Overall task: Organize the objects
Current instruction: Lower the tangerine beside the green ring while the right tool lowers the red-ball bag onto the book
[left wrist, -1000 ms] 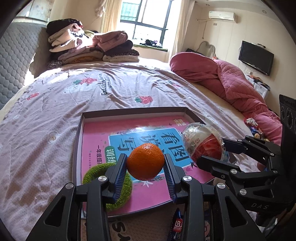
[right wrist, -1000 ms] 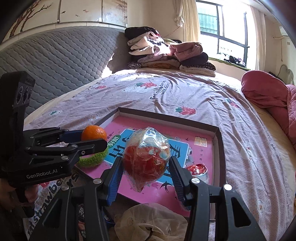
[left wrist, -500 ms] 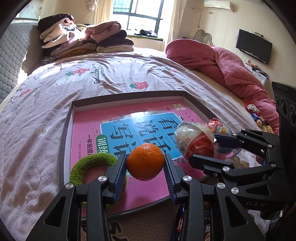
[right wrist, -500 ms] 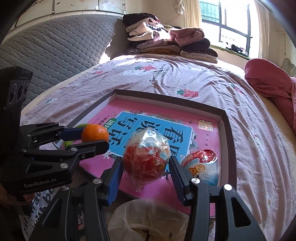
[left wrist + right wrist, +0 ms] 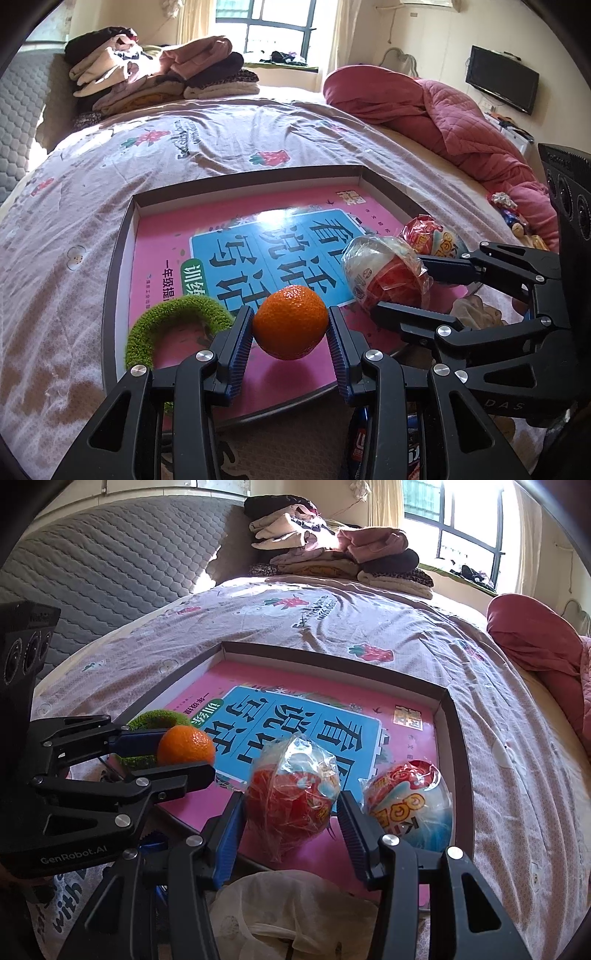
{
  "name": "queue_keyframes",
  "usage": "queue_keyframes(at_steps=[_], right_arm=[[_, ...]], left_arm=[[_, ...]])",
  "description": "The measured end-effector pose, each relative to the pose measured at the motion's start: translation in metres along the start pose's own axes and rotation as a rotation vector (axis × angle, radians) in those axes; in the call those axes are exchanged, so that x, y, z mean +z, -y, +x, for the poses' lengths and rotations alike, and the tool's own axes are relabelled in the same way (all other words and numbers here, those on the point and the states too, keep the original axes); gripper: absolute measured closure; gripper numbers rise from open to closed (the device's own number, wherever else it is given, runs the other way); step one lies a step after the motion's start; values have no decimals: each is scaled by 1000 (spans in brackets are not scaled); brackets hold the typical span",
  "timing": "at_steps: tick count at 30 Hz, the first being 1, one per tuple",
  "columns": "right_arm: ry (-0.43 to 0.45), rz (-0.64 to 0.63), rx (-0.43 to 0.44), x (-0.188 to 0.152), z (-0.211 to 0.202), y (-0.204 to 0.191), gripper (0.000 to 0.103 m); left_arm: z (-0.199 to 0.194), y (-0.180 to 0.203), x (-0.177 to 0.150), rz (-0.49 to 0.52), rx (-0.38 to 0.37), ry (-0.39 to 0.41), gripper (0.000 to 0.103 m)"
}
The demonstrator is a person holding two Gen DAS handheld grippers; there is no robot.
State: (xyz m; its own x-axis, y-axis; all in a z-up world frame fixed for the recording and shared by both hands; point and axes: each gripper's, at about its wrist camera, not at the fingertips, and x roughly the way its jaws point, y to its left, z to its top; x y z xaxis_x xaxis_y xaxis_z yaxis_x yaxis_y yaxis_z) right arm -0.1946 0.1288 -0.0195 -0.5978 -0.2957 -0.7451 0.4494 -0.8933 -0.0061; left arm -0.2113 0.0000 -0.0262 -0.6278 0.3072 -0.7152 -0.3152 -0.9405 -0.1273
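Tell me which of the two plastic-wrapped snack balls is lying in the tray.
The wrapped ball with orange cartoon print lies in the tray's right corner; the other ball is clamped in the right gripper.

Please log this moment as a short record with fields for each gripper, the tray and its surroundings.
left gripper: shut on the orange, above the tray's near edge
right gripper: shut on the wrapped red snack, above the tray
tray: on the bed, pink book inside
already in tray: green ring, round packaged snack
near side: white plastic bag
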Motion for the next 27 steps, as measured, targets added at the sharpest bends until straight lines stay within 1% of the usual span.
queue_keyframes(at_steps=[5,18,27], right_arm=[[3,-28,5,0,0,-5,52],[-3,-12,1,0,2,-3,52],[-12,-4,7,1,2,-2,52]], left_arm=[[3,1,-2,8,8,-14,62],[6,-1,-2,9,19,-29,62],[7,-4,-2,-1,12,-33,61]])
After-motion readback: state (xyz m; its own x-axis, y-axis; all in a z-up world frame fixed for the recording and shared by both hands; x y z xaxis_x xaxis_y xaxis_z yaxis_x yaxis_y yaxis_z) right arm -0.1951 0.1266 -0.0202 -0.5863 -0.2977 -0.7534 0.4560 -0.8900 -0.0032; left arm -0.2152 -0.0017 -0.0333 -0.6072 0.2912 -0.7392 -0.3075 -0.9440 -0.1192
